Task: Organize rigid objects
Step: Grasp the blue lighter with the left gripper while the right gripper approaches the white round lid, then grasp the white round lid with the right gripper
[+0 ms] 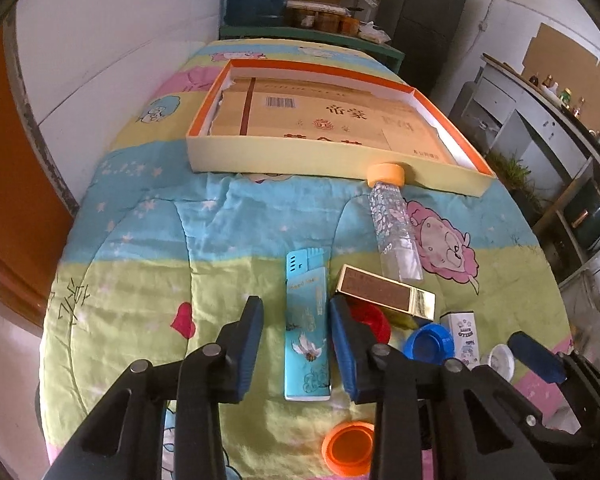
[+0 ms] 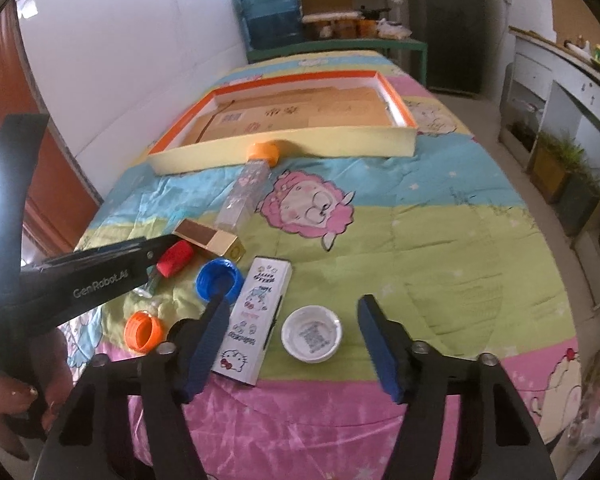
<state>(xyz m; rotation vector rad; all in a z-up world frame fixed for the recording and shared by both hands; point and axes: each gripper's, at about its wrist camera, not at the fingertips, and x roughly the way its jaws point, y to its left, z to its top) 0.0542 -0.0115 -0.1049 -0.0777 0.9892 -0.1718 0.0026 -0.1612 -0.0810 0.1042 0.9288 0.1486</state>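
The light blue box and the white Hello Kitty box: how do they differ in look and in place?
The light blue box carries a bird drawing; the white Hello Kitty box carries cartoon prints. The light blue box lies between the open fingers of the left gripper; the white Hello Kitty box lies beside the inner finger of the open right gripper, next to the white cap. Both are long, flat boxes lying on the quilt.

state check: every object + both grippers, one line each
left gripper: open, fingers either side of the light blue box
light blue box: flat on quilt
right gripper: open, holding nothing
white cap: hollow side up
Hello Kitty box: lying flat
bottle: on its side, orange cap on
gold box: lying flat
blue cap: hollow up
tray: holds only cardboard
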